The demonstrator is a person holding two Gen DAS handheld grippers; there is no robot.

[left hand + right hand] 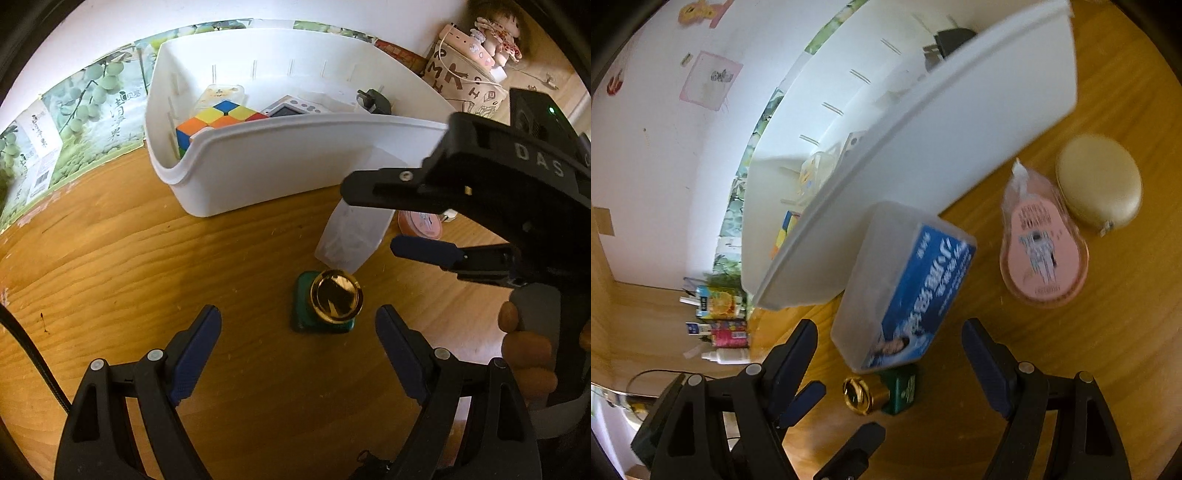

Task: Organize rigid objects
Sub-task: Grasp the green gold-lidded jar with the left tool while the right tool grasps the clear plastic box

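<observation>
A small green bottle with a gold cap (328, 302) stands on the wooden table, just ahead of my open left gripper (298, 332); it also shows in the right wrist view (882, 393). A translucent plastic box with a blue label (905, 288) lies ahead of my open right gripper (890, 343), apart from both fingers; it also shows in the left wrist view (351, 236). The right gripper (373, 218) appears there above that box. A white bin (280, 162) behind holds a colour cube (214, 122), a small device and a black plug.
A pink tape dispenser (1045, 251) and a gold oval case (1099, 184) lie right of the box. A patterned bag and doll (480, 55) sit at the far right. Printed cartons (74, 110) line the wall. Small bottles (720, 325) stand at the left.
</observation>
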